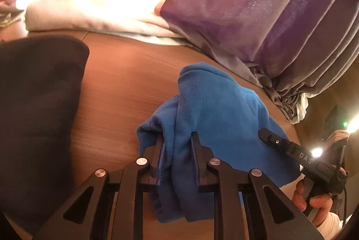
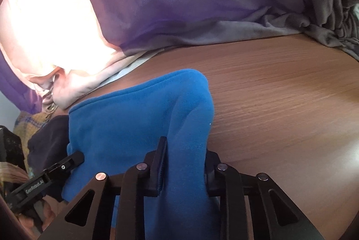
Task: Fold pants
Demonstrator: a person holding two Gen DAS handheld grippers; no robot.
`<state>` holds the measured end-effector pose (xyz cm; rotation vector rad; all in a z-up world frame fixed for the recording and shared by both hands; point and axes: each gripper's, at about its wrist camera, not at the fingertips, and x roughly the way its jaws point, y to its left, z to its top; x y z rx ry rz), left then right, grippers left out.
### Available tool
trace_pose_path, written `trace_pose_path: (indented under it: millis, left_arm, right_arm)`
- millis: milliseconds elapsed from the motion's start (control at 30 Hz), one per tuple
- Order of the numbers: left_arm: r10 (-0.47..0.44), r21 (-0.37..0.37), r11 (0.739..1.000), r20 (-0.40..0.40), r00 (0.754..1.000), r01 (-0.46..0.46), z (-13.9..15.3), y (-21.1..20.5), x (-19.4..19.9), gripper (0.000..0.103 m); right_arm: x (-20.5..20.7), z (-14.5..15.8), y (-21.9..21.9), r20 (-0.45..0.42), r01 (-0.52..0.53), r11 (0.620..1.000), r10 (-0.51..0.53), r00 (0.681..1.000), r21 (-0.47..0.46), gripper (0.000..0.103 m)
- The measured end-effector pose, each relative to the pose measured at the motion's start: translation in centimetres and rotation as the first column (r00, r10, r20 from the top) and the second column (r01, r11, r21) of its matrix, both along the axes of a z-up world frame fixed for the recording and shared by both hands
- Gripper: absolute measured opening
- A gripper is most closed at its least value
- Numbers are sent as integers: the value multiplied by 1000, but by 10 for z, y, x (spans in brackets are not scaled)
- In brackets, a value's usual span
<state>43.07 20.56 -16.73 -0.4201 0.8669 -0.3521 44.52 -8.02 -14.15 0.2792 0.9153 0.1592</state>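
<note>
The blue fleece pants [image 1: 213, 110] lie bunched on a brown wooden table [image 1: 125, 83]. My left gripper [image 1: 177, 139] is shut on a fold at the near left edge of the cloth, which bulges up between its two black fingers. The right gripper [image 1: 267, 134] shows at the right of the left wrist view, its tip on the blue cloth, with a hand on its handle. In the right wrist view the pants [image 2: 139, 118] rise toward the camera and my right gripper [image 2: 186, 145] is shut on a thick fold. The left gripper [image 2: 76, 157] shows at lower left.
A dark folded garment [image 1: 38, 110] lies left of the pants. Purple and grey curtains [image 1: 258, 6] and pale cloth [image 1: 94, 6] hang along the table's far edge. Bare wooden table [image 2: 280, 94] stretches right of the pants. A bright lamp [image 1: 316, 152] glares at far right.
</note>
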Motion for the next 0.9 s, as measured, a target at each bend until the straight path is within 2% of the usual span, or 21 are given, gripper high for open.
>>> trace_pose_path:
  millis: [133,333,500,900]
  left_arm:
    - [9,8,1000,25,1000,-9,14,-3,-17,20]
    - [36,49,998,72,997,-39,37,-8,-51,20]
    - [66,94,993,122,990,-78,56,-11,-88,20]
    - [183,124,970,199,963,-210,98,10,-164,20]
  right_arm:
    - [-18,12,2,27,-8,1000,8,1000,-25,25]
    - [-42,30,-1,63,-21,1000,21,998,-8,25]
    - [-70,47,-5,104,-64,998,64,993,0,25]
    - [-122,84,6,167,-194,981,187,968,26,25]
